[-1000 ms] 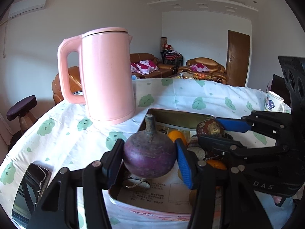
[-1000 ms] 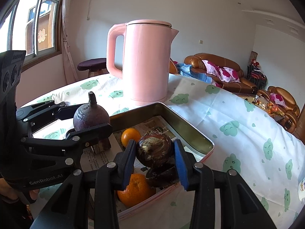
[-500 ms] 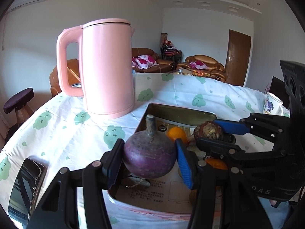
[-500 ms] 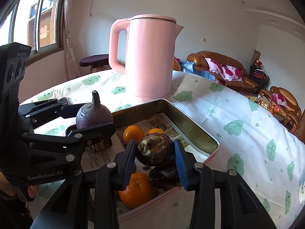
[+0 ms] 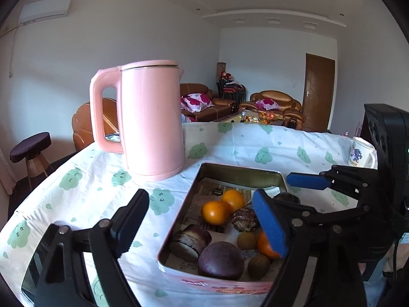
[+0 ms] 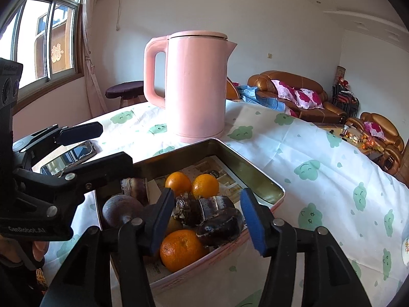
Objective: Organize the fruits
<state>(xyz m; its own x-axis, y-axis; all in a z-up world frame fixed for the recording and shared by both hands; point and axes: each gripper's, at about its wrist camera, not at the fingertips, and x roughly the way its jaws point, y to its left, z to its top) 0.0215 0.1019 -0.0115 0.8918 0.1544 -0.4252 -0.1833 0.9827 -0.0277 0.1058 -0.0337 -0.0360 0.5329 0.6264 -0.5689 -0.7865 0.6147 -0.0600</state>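
Note:
A metal tin (image 5: 179,226) (image 6: 255,171) lined with paper holds oranges (image 5: 216,212) (image 6: 180,249), small brown fruits and dark fruits. My left gripper (image 5: 202,220) (image 6: 97,148) hovers over the tin's near left corner, its jaws opening wide with nothing between them. The round purple fruit (image 5: 221,261) (image 6: 122,211) lies in the tin below it. My right gripper (image 6: 207,220) is over the tin's near edge with its jaws opening. The mottled brown fruit (image 6: 188,209) (image 5: 244,220) rests in the tin between its fingers, and the pads do not press on it.
A tall pink kettle (image 5: 153,122) (image 6: 195,87) stands just beyond the tin on the cloud-print tablecloth (image 6: 306,153). A phone (image 6: 69,157) lies left of the tin. A mug (image 5: 361,152) sits at the far right edge. A stool (image 5: 30,145) and sofas stand beyond the table.
Both grippers have opened. The purple fruit left my left gripper and now lies in the tin; the mottled fruit left my right gripper's pads. The left gripper rose slightly.

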